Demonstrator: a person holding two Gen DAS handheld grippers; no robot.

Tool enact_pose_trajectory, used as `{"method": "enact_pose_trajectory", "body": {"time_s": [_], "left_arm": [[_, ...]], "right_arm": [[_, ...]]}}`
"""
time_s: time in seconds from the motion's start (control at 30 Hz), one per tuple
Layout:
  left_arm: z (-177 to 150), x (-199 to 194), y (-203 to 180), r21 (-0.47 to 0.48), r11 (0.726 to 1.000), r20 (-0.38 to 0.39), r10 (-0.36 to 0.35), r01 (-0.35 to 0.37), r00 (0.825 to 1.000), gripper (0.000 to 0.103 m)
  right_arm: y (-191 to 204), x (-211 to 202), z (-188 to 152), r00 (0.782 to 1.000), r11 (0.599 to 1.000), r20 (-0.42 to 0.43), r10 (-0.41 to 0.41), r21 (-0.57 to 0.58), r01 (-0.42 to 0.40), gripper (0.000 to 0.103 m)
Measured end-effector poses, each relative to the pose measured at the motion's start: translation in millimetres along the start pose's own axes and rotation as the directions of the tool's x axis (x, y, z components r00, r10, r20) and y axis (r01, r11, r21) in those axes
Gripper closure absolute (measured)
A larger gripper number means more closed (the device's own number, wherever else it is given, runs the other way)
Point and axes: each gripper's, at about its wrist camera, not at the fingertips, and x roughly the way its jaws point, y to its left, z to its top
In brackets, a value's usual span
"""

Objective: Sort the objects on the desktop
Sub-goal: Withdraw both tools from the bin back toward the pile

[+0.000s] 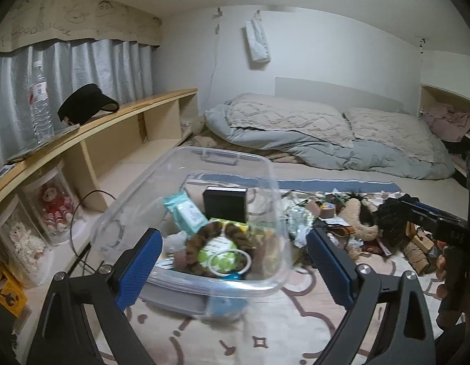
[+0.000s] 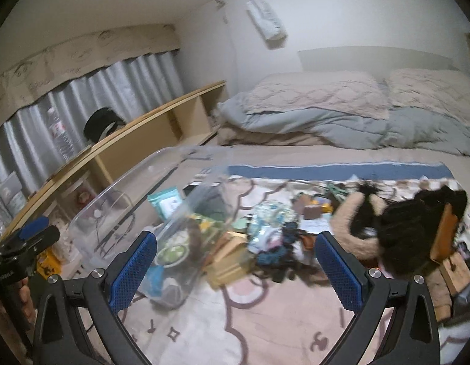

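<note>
Our left claw point(image 1: 235, 261) stands wide, its ribbed blue pads point(image 1: 140, 266) spread with nothing between them. Just ahead of it sits the clear plastic bin point(image 1: 274, 213), rounded at the corners and glossy, resting on a soft pink blanket with looping brown outlines point(image 1: 265, 334). Inside the bin we see a teal wipes packet point(image 1: 186, 213), a matte black square box point(image 1: 225, 206), a fuzzy brown scrunchie point(image 1: 210, 237) and a round green-lidded tin point(image 1: 222, 257) with a thin white ring on it.

Our right claw point(image 2: 236, 269) is also spread wide and empty, with the same textured blue pads point(image 2: 133, 273). Ahead of it and slightly to the left lies the bin, and straight ahead a loose heap of small objects point(image 2: 274, 237), blurred so that we cannot tell most of them apart. To the right of this claw we see a shaggy black furry thing point(image 2: 414, 237) against a tan plush piece point(image 2: 353, 225), and a pale wooden block point(image 2: 457, 270) near them.

In the left view the other claw point(image 1: 429, 213) appears far to the right over the clutter, against the same black fur; whether it touches, we cannot tell.

Beyond both claws lies a quilted grey and beige duvet point(image 1: 326, 133) on the bed, and to the left a long wooden shelf point(image 1: 128, 109) bearing a clear ridged water bottle point(image 1: 40, 103).
</note>
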Motion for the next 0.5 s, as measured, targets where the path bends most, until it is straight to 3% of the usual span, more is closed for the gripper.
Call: {"method": "enact_pose_trajectory", "body": {"time_s": [0.5], "left_arm": [[-20,16,-77,0.023,0.997,0.037,-0.071,0.070,0.997,0.006]], "right_arm": [[-82,-36,-33,0.982,0.985,0.093,-0.163,0.064,0.158,0.000]]}}
